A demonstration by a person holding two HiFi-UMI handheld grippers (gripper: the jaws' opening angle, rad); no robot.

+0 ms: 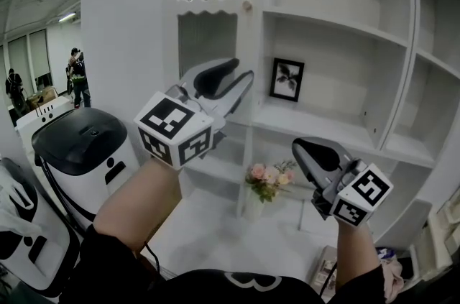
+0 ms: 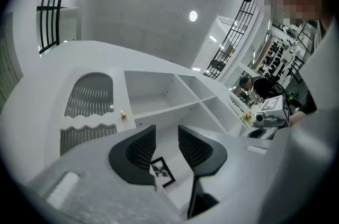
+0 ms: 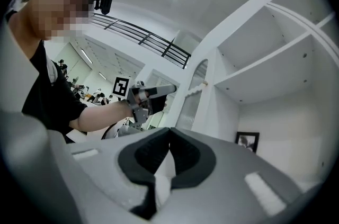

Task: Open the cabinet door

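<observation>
The white cabinet door [image 1: 210, 15] has an arched ribbed glass panel above a scalloped rail and a second ribbed panel below. Its small round knob [image 1: 248, 6] sits on the door's right edge, next to the open shelves; it also shows in the left gripper view [image 2: 123, 114]. My left gripper [image 1: 243, 72] is raised in front of the door, below the knob and apart from it. Its jaws stand open [image 2: 167, 135] with nothing between them. Lower right, my right gripper [image 1: 298, 146] is shut and empty [image 3: 169, 133]. I cannot tell whether the door is ajar.
Open white shelves [image 1: 338, 22] fill the right side. A framed picture [image 1: 287, 79] stands on one shelf, and a vase of flowers [image 1: 267, 180] on a lower one. A black-topped white machine [image 1: 83, 144] stands at the left, with people [image 1: 77, 76] far behind it.
</observation>
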